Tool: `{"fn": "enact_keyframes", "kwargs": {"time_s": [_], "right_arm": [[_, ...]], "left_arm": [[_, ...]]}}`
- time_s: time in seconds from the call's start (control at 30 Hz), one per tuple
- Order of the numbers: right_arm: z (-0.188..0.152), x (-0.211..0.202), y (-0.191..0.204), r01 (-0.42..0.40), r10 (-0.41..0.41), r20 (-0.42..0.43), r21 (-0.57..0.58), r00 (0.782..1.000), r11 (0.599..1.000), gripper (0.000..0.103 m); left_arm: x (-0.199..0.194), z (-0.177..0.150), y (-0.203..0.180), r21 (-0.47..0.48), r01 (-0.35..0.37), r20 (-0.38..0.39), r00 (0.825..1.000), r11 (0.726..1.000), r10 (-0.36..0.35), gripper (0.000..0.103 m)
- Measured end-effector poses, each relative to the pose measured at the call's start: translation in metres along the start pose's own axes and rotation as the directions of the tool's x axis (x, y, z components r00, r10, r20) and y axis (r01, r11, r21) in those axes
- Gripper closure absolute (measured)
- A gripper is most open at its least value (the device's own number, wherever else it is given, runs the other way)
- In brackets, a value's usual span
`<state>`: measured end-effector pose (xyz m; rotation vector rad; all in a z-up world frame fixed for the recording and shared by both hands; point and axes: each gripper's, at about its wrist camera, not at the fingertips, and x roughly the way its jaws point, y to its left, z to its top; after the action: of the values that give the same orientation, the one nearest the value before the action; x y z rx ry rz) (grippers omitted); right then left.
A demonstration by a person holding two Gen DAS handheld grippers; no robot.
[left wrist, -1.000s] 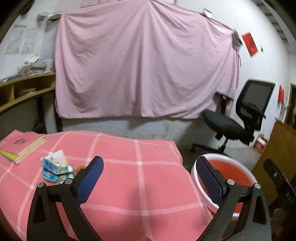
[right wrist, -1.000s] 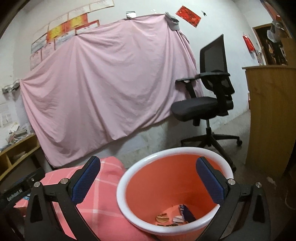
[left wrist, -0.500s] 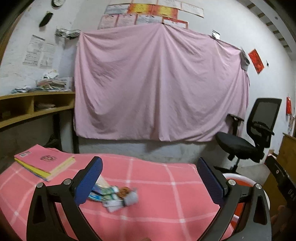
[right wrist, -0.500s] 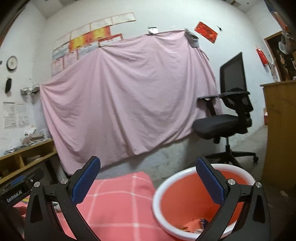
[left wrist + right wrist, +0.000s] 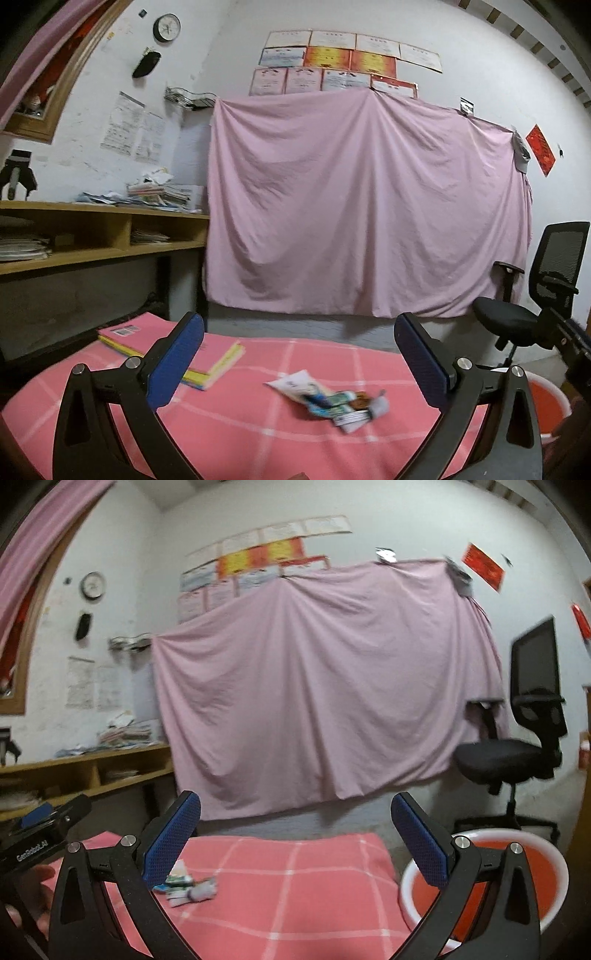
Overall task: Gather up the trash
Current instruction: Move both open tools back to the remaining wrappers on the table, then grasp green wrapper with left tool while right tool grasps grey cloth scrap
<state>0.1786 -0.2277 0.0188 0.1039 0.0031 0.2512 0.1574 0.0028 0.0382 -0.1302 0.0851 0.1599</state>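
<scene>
Lying crumpled: glossy wrappers

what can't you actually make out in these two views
- Wrappers: smeared by motion blur in the left wrist view, count and print unreadable; partly behind a finger in the right wrist view.
- Bin: its bottom is hidden by the right gripper, so contents unknown; the left gripper frame covers most of it in the left wrist view.
- Wall papers: too small to read.
</scene>
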Motion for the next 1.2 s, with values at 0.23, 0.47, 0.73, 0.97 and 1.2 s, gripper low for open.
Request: {"fn": "enact_keyframes", "kwargs": {"time_s": [0.23, 0.47, 0.73, 0.97, 1.2], "right_arm": [[0.002, 0.008, 0.027, -0.029, 0.030, 0.015, -0.068, 0.999, 0.997, 0.000], [-0.006, 0.032, 0.050, -0.071, 0.069, -0.020, -0.120, 0.997, 0.990, 0.000], [-0.030, 0.078, 0.055, -0.157, 0.127, -0.268, -0.095, 0.955, 0.983, 0.001], [-0.053, 0.105, 0.053, -0.236, 0.203, -0.481, -0.008, 0.853, 0.972, 0.026], [-0.073, 0.123, 0.065, -0.295, 0.233, -0.630, 0.006, 0.741, 0.955, 0.048]], "left_arm": [[-0.004, -0.003, 0.025, 0.032, -0.022, 0.006, 1.000, 0.999, 0.022, 0.002], [0.015, -0.007, 0.035, 0.072, -0.015, 0.025, 1.000, 0.997, 0.014, 0.002], [0.054, -0.016, 0.048, 0.031, 0.066, -0.126, 0.990, 0.997, -0.062, 0.002], [0.090, -0.026, 0.053, -0.068, 0.187, -0.351, 0.915, 0.980, -0.199, 0.008], [0.120, -0.042, 0.043, -0.121, 0.224, -0.511, 0.821, 0.967, -0.255, 0.038]]}}
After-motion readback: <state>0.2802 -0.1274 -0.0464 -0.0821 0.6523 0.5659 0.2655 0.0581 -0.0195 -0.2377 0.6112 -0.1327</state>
